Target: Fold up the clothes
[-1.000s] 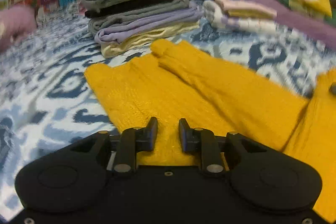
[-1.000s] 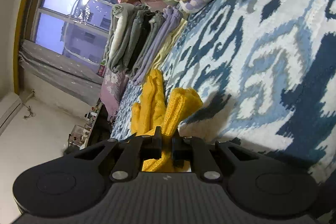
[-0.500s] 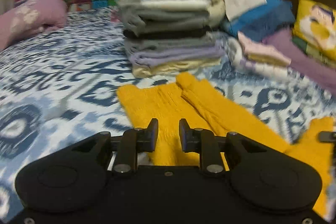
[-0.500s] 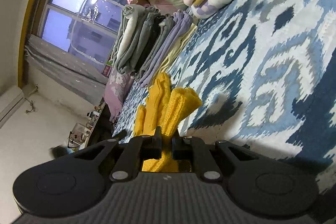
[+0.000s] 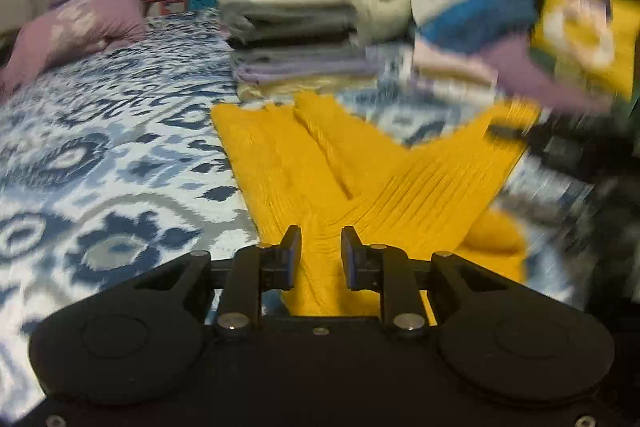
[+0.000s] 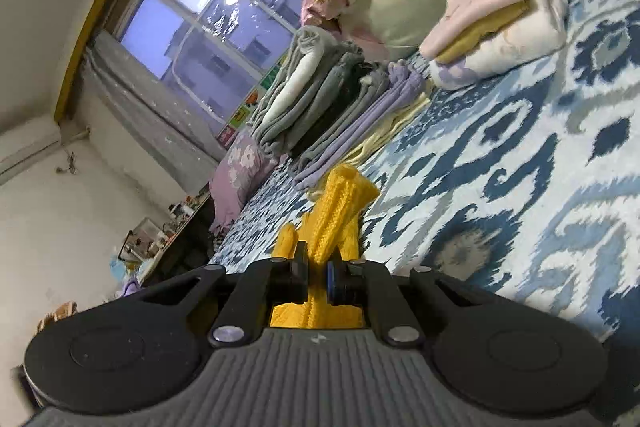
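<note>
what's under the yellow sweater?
The blue-and-white patterned bedspread lies under the yellow sweater and shows on all sides of it. Anything else beneath the knit is covered, so I can't tell.

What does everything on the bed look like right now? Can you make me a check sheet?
Surface: blue-and-white patterned bedspread.
Job's things: yellow knit sweater, partly lying flat, partly lifted.
Clutter: stack of folded clothes; small folded pile; pink pillow.
Claws: right claw shut on the sweater; left claw has sweater between its fingers, grip unclear.
Cables: nothing seen.
Surroundings: window, grey curtain.
</note>
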`<state>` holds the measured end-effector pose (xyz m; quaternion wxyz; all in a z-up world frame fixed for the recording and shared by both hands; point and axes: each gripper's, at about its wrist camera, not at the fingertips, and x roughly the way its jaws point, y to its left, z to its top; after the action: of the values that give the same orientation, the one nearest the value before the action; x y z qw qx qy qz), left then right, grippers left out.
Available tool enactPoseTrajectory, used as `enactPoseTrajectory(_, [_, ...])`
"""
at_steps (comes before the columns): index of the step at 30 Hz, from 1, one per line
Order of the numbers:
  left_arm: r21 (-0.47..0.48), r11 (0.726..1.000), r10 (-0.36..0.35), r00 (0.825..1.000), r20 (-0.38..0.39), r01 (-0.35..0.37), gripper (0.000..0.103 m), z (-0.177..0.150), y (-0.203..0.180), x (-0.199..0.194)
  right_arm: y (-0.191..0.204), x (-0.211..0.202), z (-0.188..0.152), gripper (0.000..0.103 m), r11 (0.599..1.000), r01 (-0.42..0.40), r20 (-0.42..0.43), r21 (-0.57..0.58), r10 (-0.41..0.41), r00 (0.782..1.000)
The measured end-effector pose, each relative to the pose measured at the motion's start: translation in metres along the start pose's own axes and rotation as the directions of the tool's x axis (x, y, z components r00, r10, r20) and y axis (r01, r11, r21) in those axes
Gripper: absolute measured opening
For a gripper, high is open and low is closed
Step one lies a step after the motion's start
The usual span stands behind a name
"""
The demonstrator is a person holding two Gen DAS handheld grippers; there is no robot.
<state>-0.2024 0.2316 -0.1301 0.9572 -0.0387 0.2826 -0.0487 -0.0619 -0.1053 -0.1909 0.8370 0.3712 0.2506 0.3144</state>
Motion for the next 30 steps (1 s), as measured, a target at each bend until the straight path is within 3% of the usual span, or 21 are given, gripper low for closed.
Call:
enactPoseTrajectory(2, [-0.013,1.0,0.007,1.0,-0.001,-0.007,0.02,-0.013,-0.004,-0.008,-0.003,-0.001,0.0,0.01,1.0,-0.003,0.004,0.02,0.003,1.0])
enactPoseTrajectory(7, [-0.008,1.0,0.007,0.999,-0.044,-0.008,0.019,-0.05,-0.016,0.014,-0.005,0.001,-0.001,0.01,0.999,-0.016,0.015,0.037,0.015,1.0])
enactPoseTrajectory(12, [-0.024,1.0,-0.018,1.0,0.022,0.018,0.02,-0.043,-0.019,-0.003,-0.01,0.007,-0.004,0.01,0.997,0.005,0.007,0.074,-0.005,1.0])
enactPoseTrajectory(13, [-0.04,0.999,-0.026,0.999,-0.032,0.025,0.02,-0.048,-0.018,0.006,-0.011,0.008,-0.005,0.01,0.997,0.009,0.003,0.08,-0.009,1.0])
enactPoseTrajectory(14, [-0.043,0.998,-0.044,0.997,-0.069,0.041,0.027,-0.054,-0.017,0.014,-0.012,0.008,-0.005,0.01,0.996,0.012,0.0,0.084,-0.012,1.0])
enactPoseTrajectory(17, [-0.028,0.998,-0.065,0.997,-0.045,0.064,0.028,-0.048,-0.015,0.003,-0.012,0.008,-0.006,0.01,0.996,0.024,-0.013,0.088,-0.023,1.0])
enactPoseTrajectory(20, [0.047,0.996,-0.075,0.996,0.047,0.073,0.033,-0.041,-0.019,-0.014,-0.007,0.006,-0.002,0.01,0.995,0.04,-0.025,0.095,-0.037,0.999])
enactPoseTrajectory(22, [0.099,0.992,-0.078,0.996,0.051,0.073,0.043,-0.044,-0.026,-0.012,0.002,0.004,0.003,0.01,0.994,0.064,-0.028,0.091,-0.062,0.998])
enactPoseTrajectory(26, [0.224,0.974,-0.041,0.999,0.027,0.034,0.043,-0.055,-0.043,0.001,0.025,0.004,0.012,0.01,0.991,0.118,-0.04,0.06,-0.115,0.992])
enactPoseTrajectory(30, [0.307,0.951,0.002,0.998,0.058,-0.02,0.042,-0.06,-0.049,0.007,0.065,0.013,0.022,0.01,0.98,0.183,-0.045,-0.081,-0.187,0.981])
